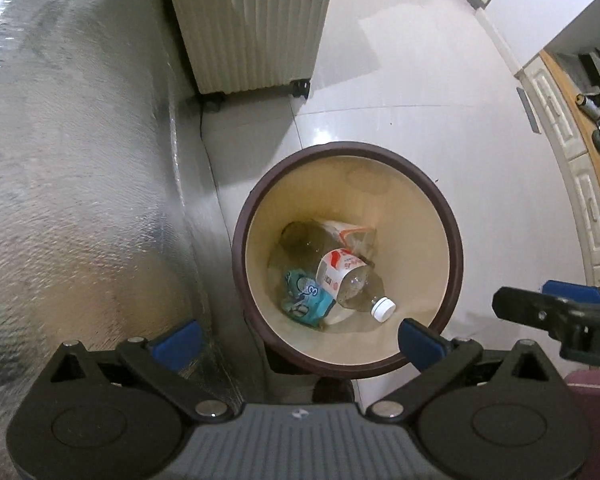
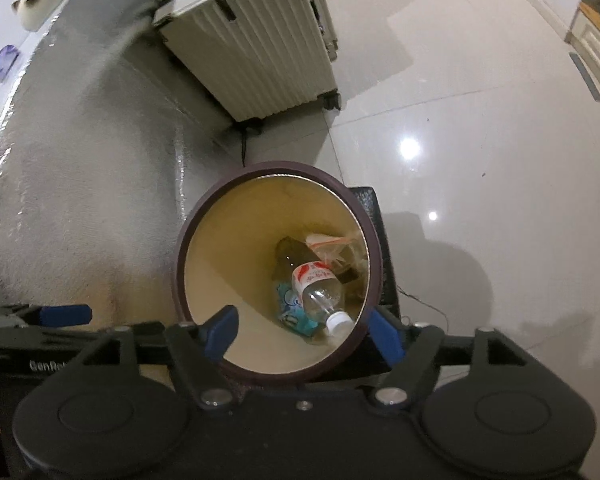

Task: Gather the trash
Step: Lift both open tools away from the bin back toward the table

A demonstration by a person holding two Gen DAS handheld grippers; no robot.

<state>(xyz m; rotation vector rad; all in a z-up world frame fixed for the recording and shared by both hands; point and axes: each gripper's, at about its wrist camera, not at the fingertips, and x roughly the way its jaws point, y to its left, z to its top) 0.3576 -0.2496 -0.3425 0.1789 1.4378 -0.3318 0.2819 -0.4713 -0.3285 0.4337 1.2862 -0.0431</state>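
A round bin with a dark brown rim point(image 1: 458, 240) point(image 2: 180, 256) and cream inside stands on the tiled floor. At its bottom lie a clear plastic bottle point(image 1: 348, 280) point(image 2: 320, 292) with a red-and-white label and white cap, a blue snack wrapper point(image 1: 306, 298) point(image 2: 290, 308) and a clear bag point(image 1: 352, 234) point(image 2: 332, 246). My left gripper point(image 1: 296, 342) hangs above the bin's near edge, open wide, nothing between its blue pads. My right gripper point(image 2: 302, 336) also hovers over the bin, open and holding nothing; it shows at the right edge point(image 1: 556, 308) of the left wrist view.
A silvery textured wall point(image 1: 80, 168) point(image 2: 80, 184) runs along the left beside the bin. A cream ribbed suitcase point(image 1: 252, 28) point(image 2: 260, 56) on wheels stands behind it. A black object point(image 2: 370, 204) leans behind the bin. Cream cabinets and a wooden top point(image 1: 572, 152) sit at the right.
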